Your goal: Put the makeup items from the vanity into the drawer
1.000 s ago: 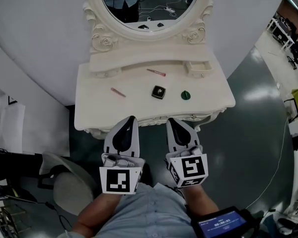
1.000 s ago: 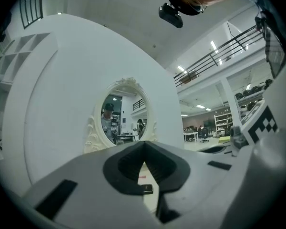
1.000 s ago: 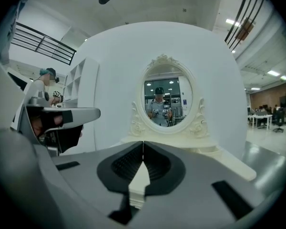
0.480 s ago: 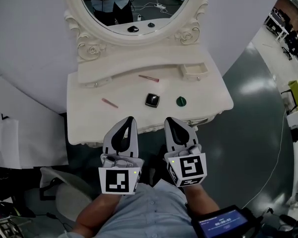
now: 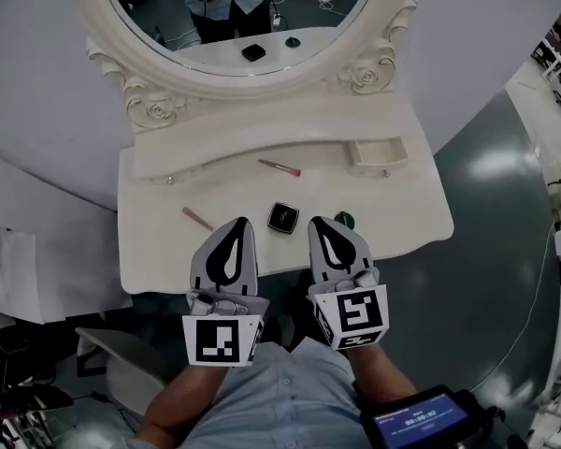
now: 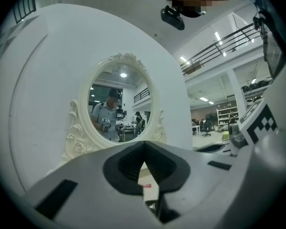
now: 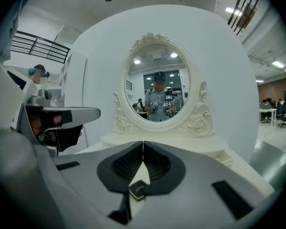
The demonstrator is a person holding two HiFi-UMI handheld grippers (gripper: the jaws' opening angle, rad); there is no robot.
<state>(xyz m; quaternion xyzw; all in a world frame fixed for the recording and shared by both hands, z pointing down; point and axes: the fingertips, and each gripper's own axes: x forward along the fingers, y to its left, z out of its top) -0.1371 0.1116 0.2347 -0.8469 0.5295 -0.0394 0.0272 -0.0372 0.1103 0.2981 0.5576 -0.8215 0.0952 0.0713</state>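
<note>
1. Near stick (image 5: 197,218): lies flat on the vanity (image 5: 150,251), at 10 o'clock from the left gripper (image 5: 240,223).
2. Left gripper: jaws clenched and empty. It is held level and aimed at the mirror (image 5: 318,12), which suggests an approach posture rather than a grasp.
3. Compact (image 5: 282,218): lies at 12 o'clock from the gap between both grippers, near their tips.
4. Far stick (image 5: 279,166): lies beyond the compact at 12 o'clock, close to the raised shelf.
5. Right gripper (image 5: 321,223): jaws clenched and empty, tipped slightly down.
6. Green cap (image 5: 346,220): lies just beside the right gripper's tip at 1 o'clock, partly covered by it.
7. Drawer (image 5: 379,151): sits at the shelf's right end and appears pulled out, probably to receive the items. All four items lie outside it, so no transfer is done yet.

Surface: cream, smooth top with a carved edge; the items lie well apart.

Room: a curved white wall (image 5: 37,82) stands behind the vanity, a glossy dark floor (image 5: 486,176) is at 3 o'clock, and a grey stool (image 5: 131,372) is at 8 o'clock.
</note>
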